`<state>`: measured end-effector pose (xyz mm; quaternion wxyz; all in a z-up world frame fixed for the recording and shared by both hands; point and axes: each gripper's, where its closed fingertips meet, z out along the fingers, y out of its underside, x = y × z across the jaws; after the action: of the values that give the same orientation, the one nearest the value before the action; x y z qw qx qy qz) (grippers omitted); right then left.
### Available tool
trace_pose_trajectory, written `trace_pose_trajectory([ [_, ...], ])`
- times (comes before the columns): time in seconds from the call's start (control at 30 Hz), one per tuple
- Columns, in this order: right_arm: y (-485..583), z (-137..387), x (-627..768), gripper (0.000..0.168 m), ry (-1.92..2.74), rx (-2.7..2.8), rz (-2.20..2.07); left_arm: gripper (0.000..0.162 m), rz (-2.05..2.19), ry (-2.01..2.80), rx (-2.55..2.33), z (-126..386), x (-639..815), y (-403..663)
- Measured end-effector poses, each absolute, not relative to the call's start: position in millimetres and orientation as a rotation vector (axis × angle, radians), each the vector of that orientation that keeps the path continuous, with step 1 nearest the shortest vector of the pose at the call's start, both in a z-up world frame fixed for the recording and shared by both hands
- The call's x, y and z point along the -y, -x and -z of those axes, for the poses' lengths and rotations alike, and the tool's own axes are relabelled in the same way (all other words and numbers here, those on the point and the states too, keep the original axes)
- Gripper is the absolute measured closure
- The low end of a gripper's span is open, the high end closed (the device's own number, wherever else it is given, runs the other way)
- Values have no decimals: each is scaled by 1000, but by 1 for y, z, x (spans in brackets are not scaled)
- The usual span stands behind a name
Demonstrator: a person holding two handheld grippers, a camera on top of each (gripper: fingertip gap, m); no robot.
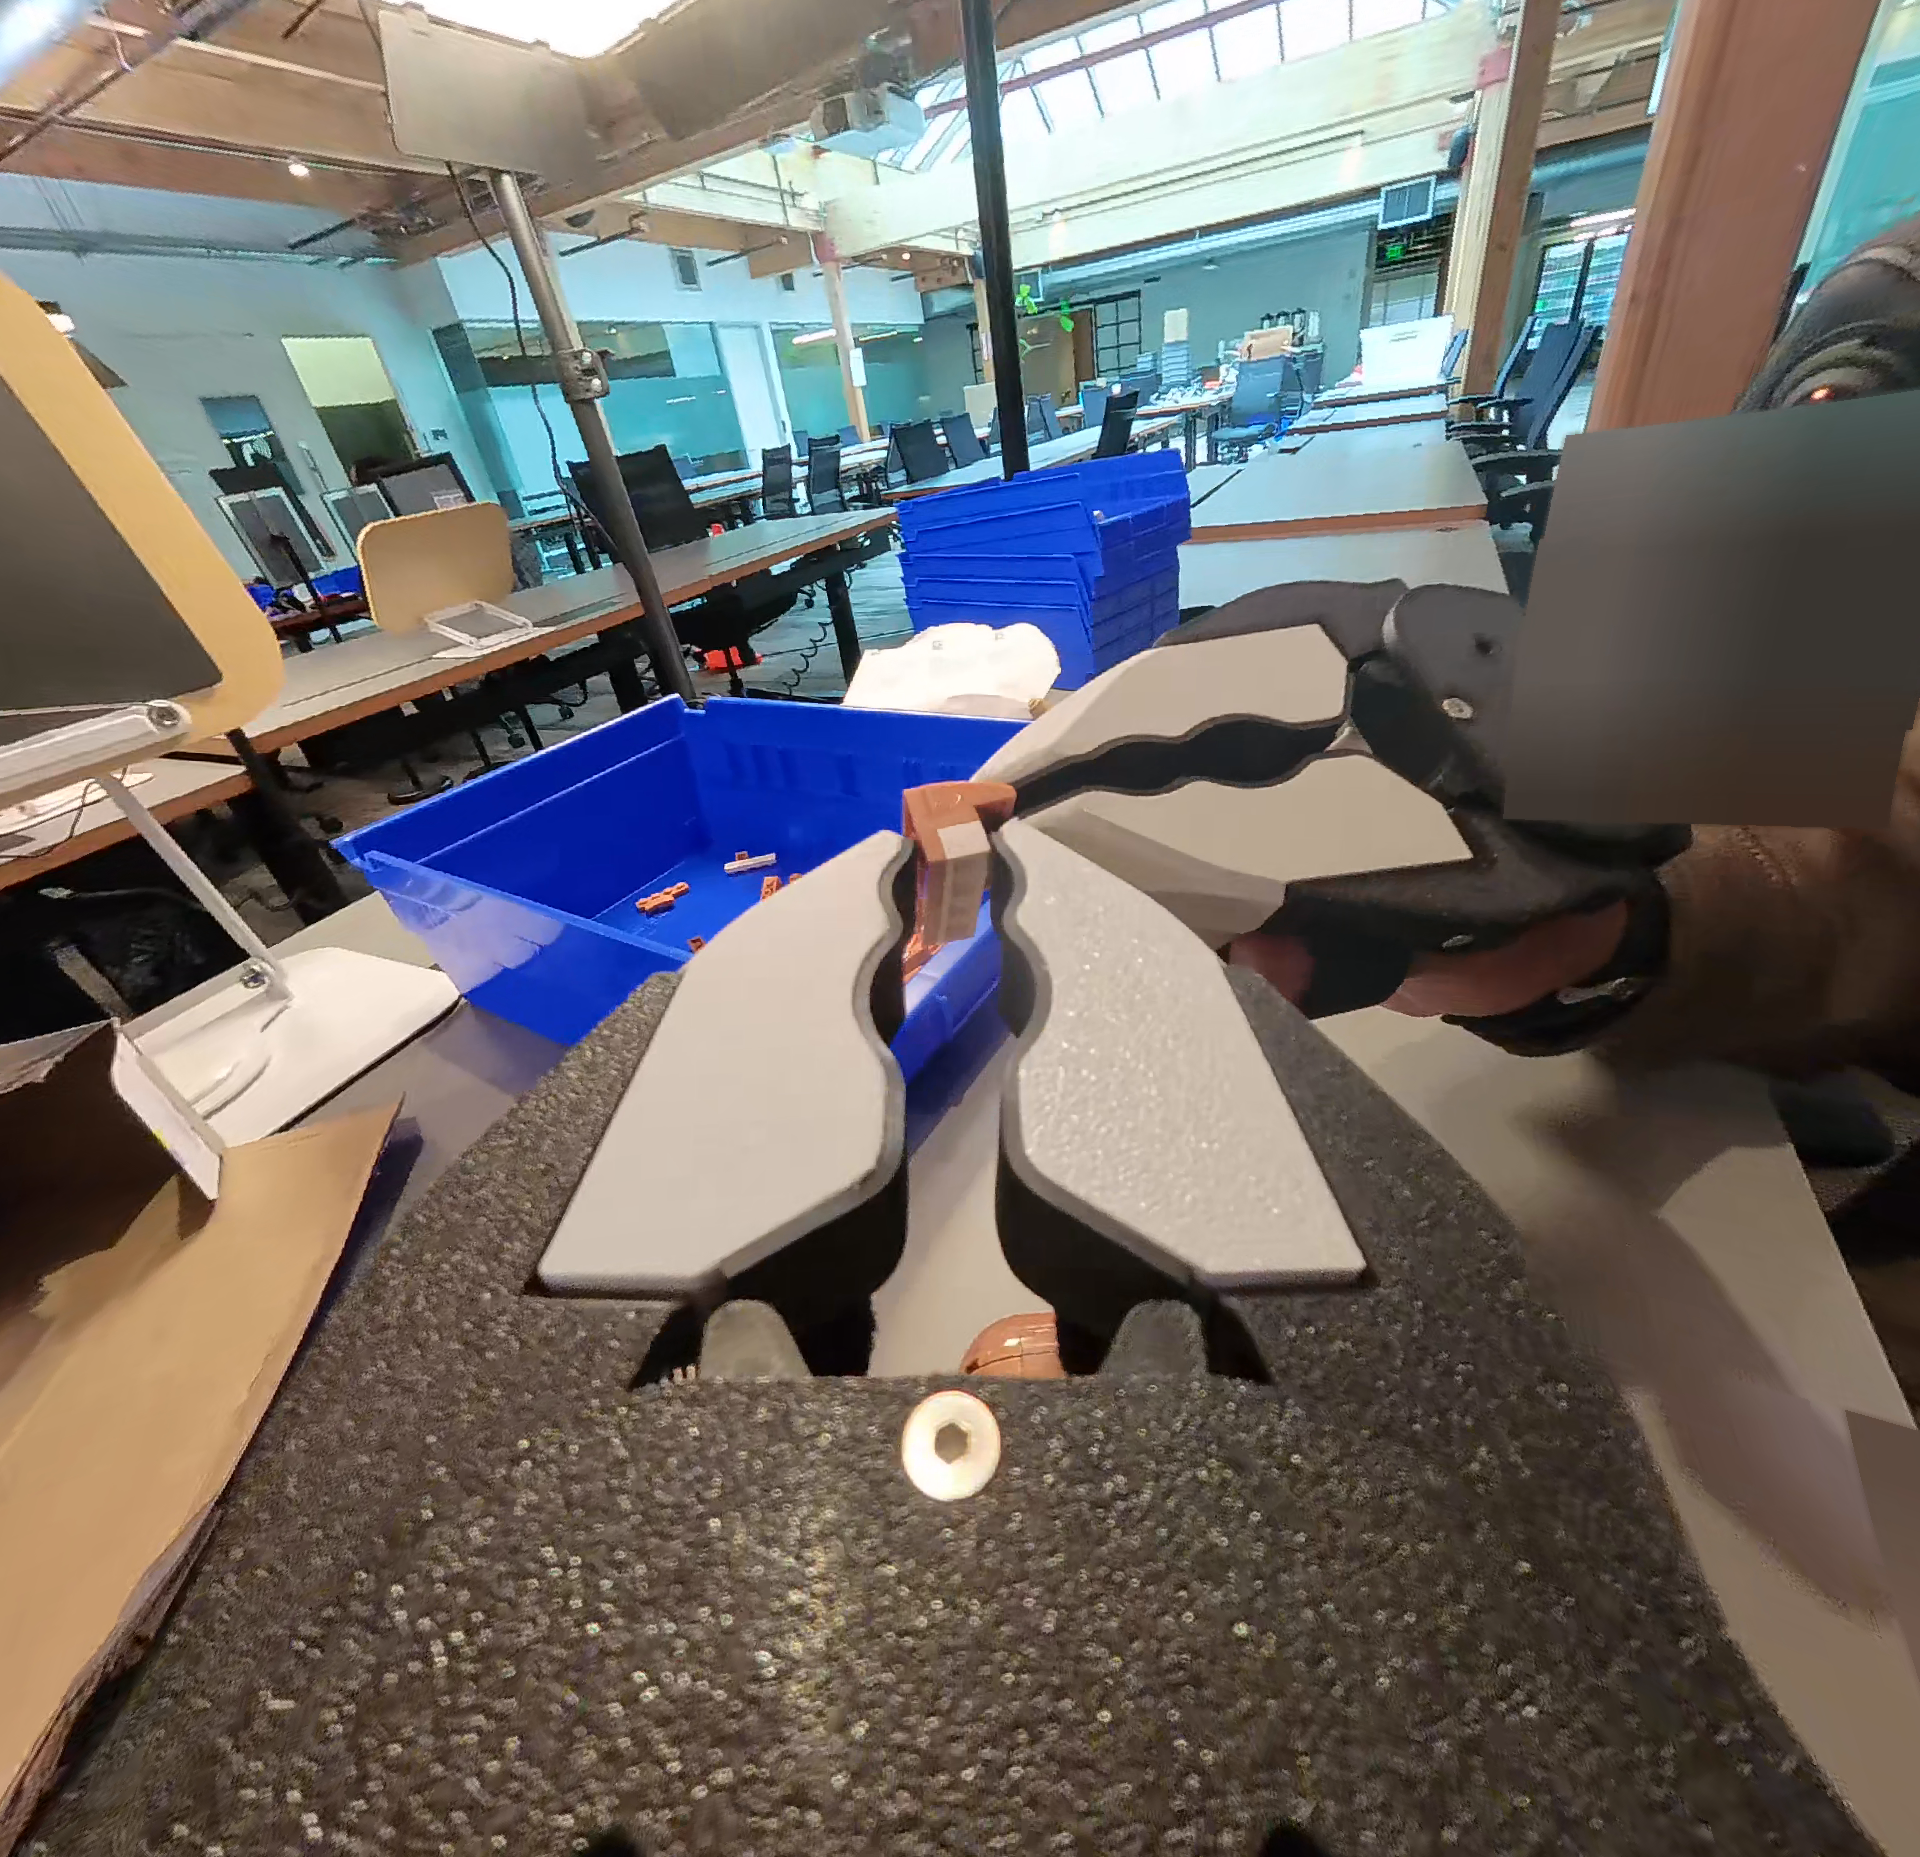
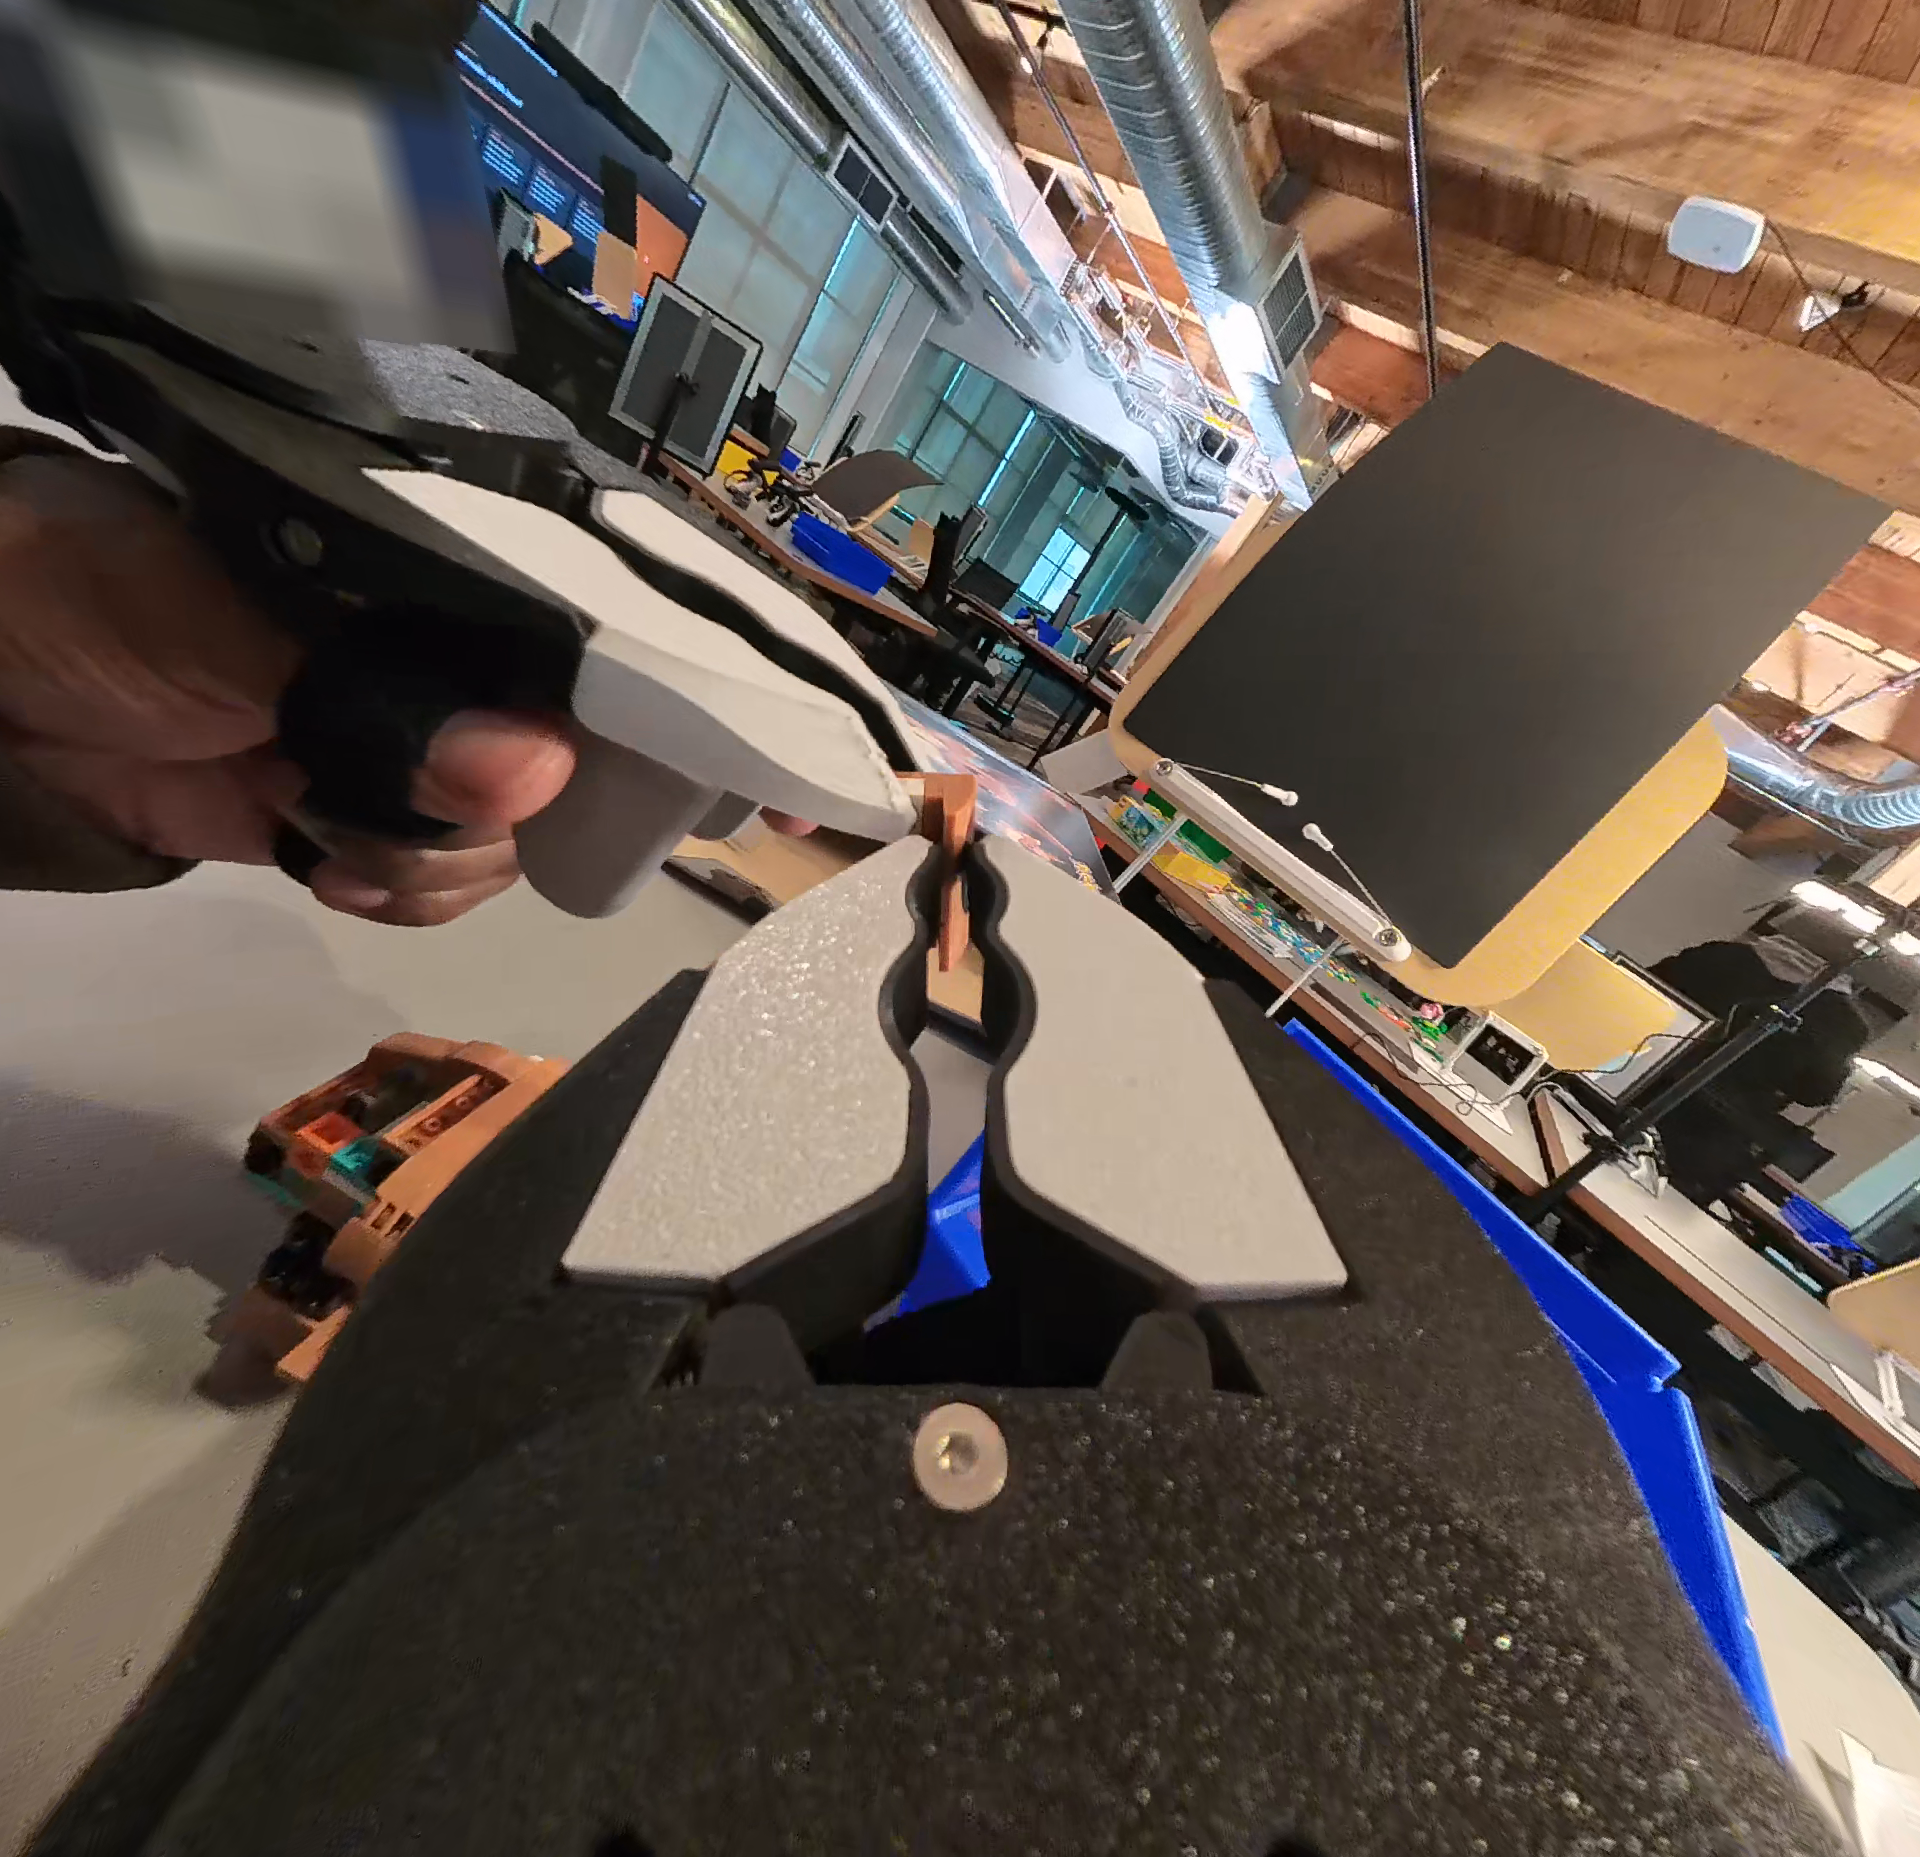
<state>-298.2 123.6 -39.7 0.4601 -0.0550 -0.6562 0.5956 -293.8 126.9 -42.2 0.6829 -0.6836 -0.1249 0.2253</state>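
Between both sets of tongs sits a small brown brick piece (image 1: 948,877) — left tongs (image 1: 943,872) clamp its lower part, right tongs (image 1: 1013,799) pinch its top — above a blue bin (image 1: 540,872) on the grey tabletop (image 1: 1558,1132).

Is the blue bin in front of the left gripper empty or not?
Not empty: the blue bin holds a few small orange and tan brick pieces scattered on its floor.

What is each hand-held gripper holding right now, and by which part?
Both are shut on one small brown and grey brick piece: the left hand-held gripper pinches its lower length, the right hand-held gripper its bent top end.
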Motion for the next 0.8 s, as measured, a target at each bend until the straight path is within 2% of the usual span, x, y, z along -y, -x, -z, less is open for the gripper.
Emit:
trace_pose_trajectory([
  [0.2, 297, 44, -125, 166, 39, 1608, -1422, 149, -460, 1528, 259, 47, -130, 293],
  [0.33, 296, 49, -127, 166, -36, 1617, -1342, 150, -577, 1588, 199, 53, -131, 293],
  [0.63, 293, 50, -127, 164, 241, 1847, -1850, 151, -696, 1597, 151, 52, -130, 292],
  [0.8, 294, 53, -127, 164, 311, 1896, -1947, 151, -678, 1603, 164, 54, -130, 293],
])
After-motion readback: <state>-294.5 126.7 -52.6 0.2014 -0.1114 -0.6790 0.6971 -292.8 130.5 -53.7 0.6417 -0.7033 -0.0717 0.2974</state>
